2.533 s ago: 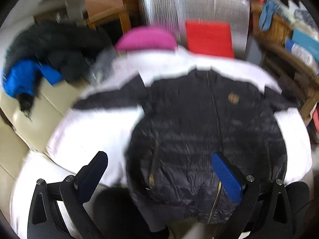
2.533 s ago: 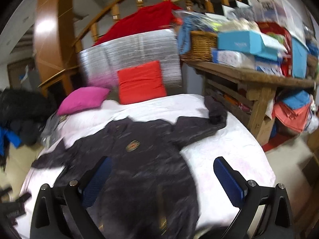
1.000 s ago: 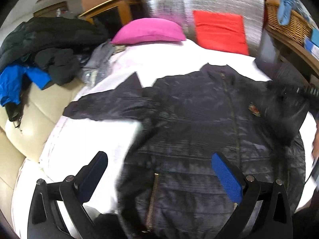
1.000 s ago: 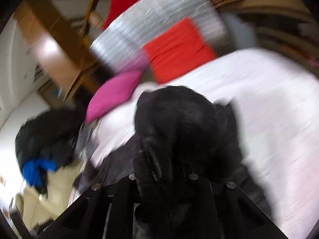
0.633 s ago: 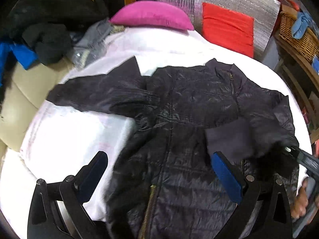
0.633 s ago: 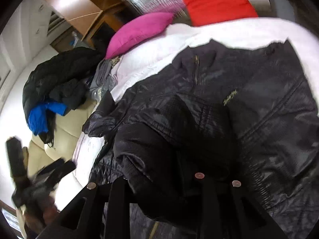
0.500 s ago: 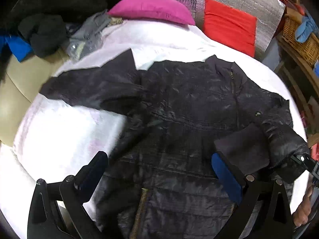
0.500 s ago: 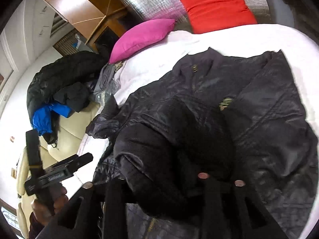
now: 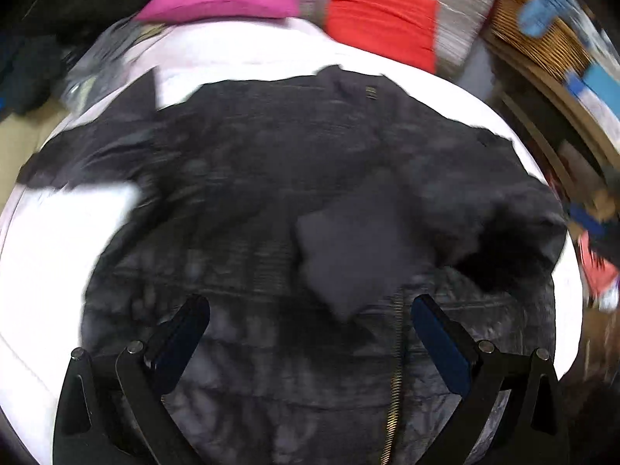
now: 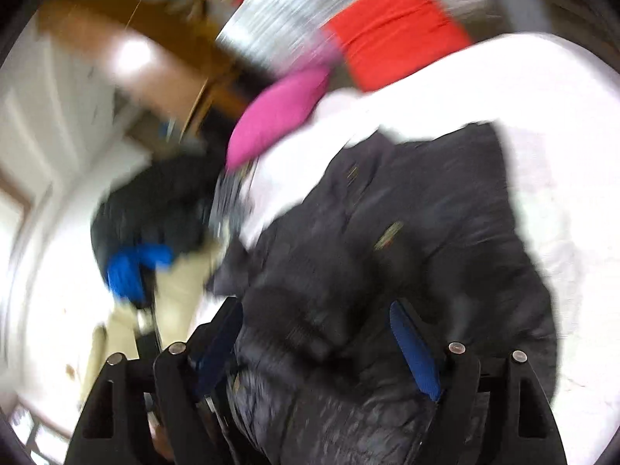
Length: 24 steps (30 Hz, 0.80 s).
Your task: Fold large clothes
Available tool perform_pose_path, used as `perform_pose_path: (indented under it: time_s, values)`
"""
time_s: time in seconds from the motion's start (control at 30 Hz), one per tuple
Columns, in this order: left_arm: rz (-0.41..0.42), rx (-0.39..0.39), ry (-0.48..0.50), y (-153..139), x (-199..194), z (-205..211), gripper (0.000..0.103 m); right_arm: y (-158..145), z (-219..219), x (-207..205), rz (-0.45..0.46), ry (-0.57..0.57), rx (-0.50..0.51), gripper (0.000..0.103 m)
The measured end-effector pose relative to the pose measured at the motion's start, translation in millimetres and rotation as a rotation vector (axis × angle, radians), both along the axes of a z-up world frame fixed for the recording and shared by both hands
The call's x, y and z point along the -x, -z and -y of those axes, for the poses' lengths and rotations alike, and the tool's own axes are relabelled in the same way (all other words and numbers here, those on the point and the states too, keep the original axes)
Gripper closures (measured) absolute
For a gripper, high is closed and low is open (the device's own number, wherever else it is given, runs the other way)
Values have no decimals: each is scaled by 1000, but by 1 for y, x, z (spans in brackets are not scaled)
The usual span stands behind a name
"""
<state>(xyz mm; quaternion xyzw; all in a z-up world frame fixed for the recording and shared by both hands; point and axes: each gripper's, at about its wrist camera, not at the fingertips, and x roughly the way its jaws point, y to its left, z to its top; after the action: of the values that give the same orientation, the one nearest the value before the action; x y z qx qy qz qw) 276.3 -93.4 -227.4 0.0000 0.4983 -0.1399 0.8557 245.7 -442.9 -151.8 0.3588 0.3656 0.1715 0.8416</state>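
With its fingers [image 10: 414,345] parted on either side of a bunched black sleeve, the right gripper [image 10: 321,345] has just been opening; the sleeve's padded cuff [image 10: 298,321] lies between the blue pads, and the right pad stands clear of the cloth, so nothing is clamped. The left pad sits close against the fabric, though blur keeps me from telling whether it touches.

The left gripper [image 9: 306,333] hangs above the lower front of the black jacket [image 9: 271,201], its fingers [image 9: 438,341] spread wide and empty, one to each side of the gold zipper [image 9: 393,387] that runs down the middle.

Spread front-up, the jacket covers most of the white bed [image 9: 50,240]. One sleeve is folded in across the chest, its plain dark cuff [image 9: 348,248] resting just above the zipper's visible stretch. The other sleeve [image 9: 97,147] lies flat, reaching out toward the bed's left edge in the left wrist view. The collar [image 9: 348,81] points toward the far end of the bed.

Beyond the collar, a pink pillow [image 9: 221,0] and a red cushion [image 9: 379,15] sit at the head of the bed, the cushion leaning on a silvery panel [image 9: 457,0]. A pile of dark clothes with something blue in it [image 10: 135,263] lies off the bed's side, and a wicker basket [image 9: 542,42] stands on the opposite side.
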Motion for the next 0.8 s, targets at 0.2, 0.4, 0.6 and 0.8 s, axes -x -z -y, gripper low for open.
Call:
perform_pose_path:
  time_s: [0.2,0.4,0.6,0.8]
  values:
    - [123,-112,57,10,-2,44,0,33,59,-6,-132,259,-171,22]
    - [120,-173,100,25,-26,62,37,49,66,-24,-238,356,-107,22]
    - [145,-275,136,29,-47,64,83,62,57,-66,-286,352,137,22]
    - [269,-417,140,-1,-72,55,88,80,37,-90,-327,254,294,67]
